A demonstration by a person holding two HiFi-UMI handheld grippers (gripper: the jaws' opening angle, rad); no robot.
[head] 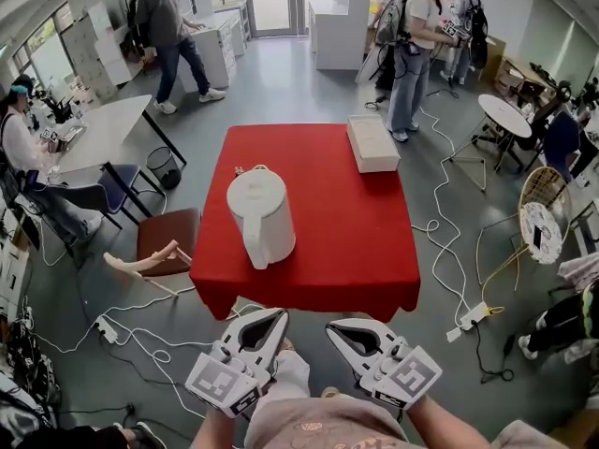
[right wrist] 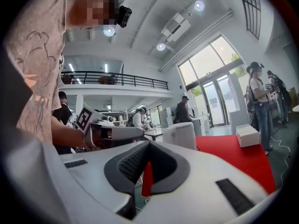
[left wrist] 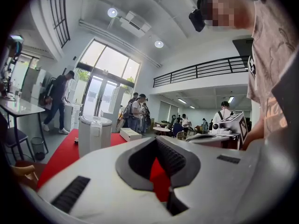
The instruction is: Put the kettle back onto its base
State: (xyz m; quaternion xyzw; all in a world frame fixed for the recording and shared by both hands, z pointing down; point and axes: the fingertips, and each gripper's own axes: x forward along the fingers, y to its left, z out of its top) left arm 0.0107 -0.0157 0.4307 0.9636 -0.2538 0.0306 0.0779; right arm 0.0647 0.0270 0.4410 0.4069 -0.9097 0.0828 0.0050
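Note:
A white kettle (head: 260, 215) stands upright on the red table (head: 356, 251), left of centre, its handle towards me. It also shows in the left gripper view as the kettle (left wrist: 95, 134) and in the right gripper view as the kettle (right wrist: 180, 135). I cannot pick out its base. My left gripper (head: 279, 314) and right gripper (head: 333, 325) hover side by side just short of the table's near edge, well apart from the kettle. The left gripper (left wrist: 155, 138) and the right gripper (right wrist: 148, 143) are both shut with nothing between their jaws.
A flat white box (head: 372, 143) lies at the table's far right. A brown chair (head: 168, 237) stands at its left side, and cables (head: 449, 251) trail over the floor on the right. People stand beyond the table; a desk (head: 94, 129) is far left.

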